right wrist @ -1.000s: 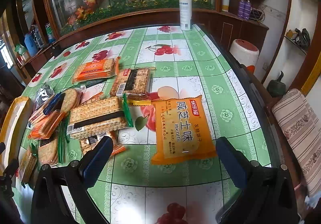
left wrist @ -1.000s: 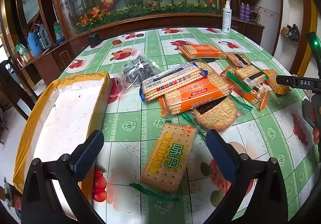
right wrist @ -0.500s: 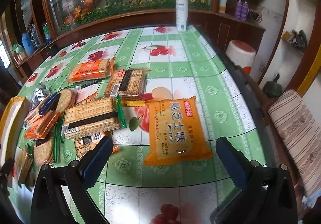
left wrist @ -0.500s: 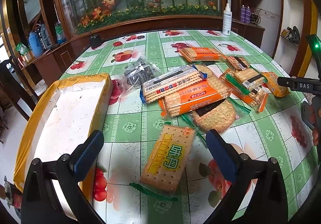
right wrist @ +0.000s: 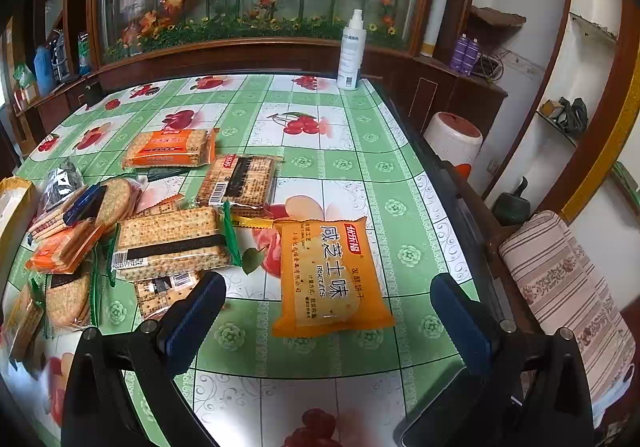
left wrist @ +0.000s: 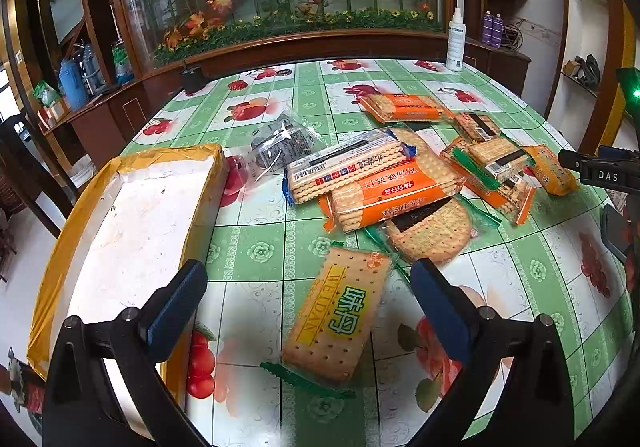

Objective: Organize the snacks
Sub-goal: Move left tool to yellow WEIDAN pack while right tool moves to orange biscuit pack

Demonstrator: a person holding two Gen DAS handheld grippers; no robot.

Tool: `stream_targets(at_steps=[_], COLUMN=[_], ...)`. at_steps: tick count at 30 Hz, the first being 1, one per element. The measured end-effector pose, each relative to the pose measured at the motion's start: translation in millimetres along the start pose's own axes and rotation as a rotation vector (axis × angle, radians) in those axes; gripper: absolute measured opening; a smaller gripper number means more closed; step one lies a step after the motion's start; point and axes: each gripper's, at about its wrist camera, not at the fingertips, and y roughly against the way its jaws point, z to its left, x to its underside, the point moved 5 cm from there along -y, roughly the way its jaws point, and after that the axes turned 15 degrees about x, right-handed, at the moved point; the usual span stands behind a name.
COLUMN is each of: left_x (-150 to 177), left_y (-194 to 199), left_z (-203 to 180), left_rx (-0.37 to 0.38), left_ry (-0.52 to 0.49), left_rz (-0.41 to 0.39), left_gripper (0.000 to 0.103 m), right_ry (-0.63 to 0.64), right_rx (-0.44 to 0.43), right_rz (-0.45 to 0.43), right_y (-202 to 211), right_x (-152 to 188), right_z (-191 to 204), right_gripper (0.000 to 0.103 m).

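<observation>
Several biscuit packs lie on the green fruit-pattern table. My left gripper point(left wrist: 308, 287) is open, hovering above a yellow WEIDAN cracker pack point(left wrist: 338, 317) that lies between its fingers. A shallow yellow-rimmed tray point(left wrist: 72, 223) with a white floor sits to its left. Behind lie a blue-ended pack point(left wrist: 344, 165), an orange pack point(left wrist: 392, 193) and a round-cracker pack point(left wrist: 430, 231). My right gripper point(right wrist: 328, 311) is open above an orange Biscuits bag point(right wrist: 330, 279). A clear cracker pack point(right wrist: 172, 243) lies to its left.
A white spray bottle point(right wrist: 351, 51) stands at the table's far edge. A dark foil packet point(left wrist: 282, 145) lies beyond the tray. The table's right edge point(right wrist: 452, 183) drops to a white bin point(right wrist: 452, 139) and a striped cushion point(right wrist: 568, 287). The right gripper's body shows in the left wrist view point(left wrist: 604, 175).
Both views have shifted slightly, the packs lying a little nearer the fingers. The right gripper has drawn closer over the orange bag. Nothing was gripped or moved.
</observation>
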Motion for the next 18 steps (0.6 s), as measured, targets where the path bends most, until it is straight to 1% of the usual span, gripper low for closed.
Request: stream_targets(at_steps=[11,13,15,18], left_x=[4,6,9,13], left_y=[-8,-13,-17,-23], left_z=[1,3,7,9], left_rx=[0.003,0.010,0.022,0.035], left_ry=[0.007,0.019,0.037,0.045], left_rz=[0.021,0.040,0.057,0.073], left_gripper=[0.102,0.102,0.102,0.102], right_ry=[0.006,-0.001,-0.019,-0.023], right_rx=[0.015,-0.013,-0.051,-0.080], right_rz=[0.001,0.019,0.058,0.103], right_y=[-4,-8,-18,-32], right_x=[3,4,6,8], right_z=[-1,0,2,7], right_gripper=[0.103,0.103,0.103,0.103])
